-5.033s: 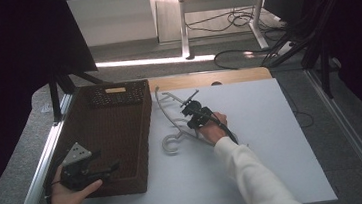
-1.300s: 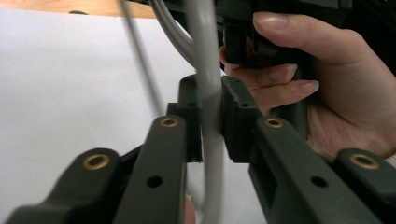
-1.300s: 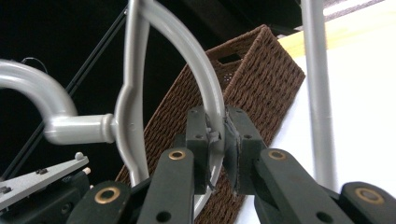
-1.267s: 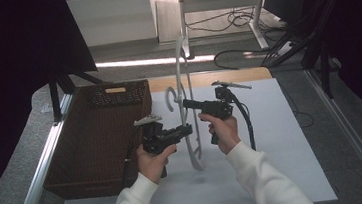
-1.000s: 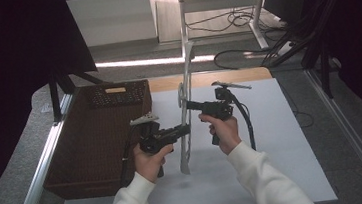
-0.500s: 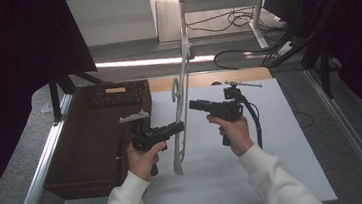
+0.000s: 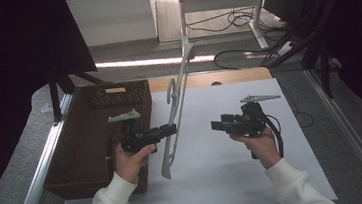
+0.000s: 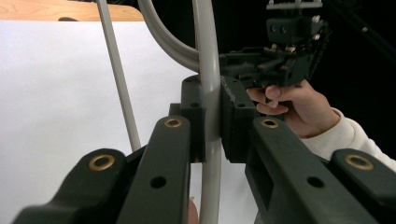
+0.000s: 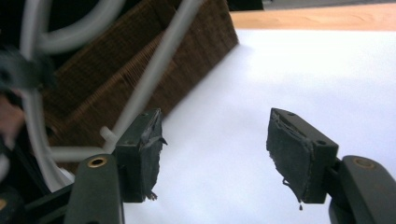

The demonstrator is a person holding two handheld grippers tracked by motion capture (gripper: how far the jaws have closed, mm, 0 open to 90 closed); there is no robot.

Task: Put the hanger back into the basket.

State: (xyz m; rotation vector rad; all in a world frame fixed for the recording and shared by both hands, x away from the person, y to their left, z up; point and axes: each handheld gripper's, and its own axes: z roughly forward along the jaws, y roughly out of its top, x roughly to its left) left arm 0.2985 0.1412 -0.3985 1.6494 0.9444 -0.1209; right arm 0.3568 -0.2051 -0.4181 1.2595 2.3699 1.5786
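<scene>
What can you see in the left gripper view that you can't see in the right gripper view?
The left gripper view shows the left gripper with its jaws clamped on a bar of the grey clothes hanger, and, farther off, the person's other hand holding the right gripper.

The right gripper view shows the brown wicker basket and the right gripper's own jaws standing apart with nothing between them; they have just been opening.

Both show the hanger's bars, the white table sheet and the wooden strip at its far edge.
</scene>
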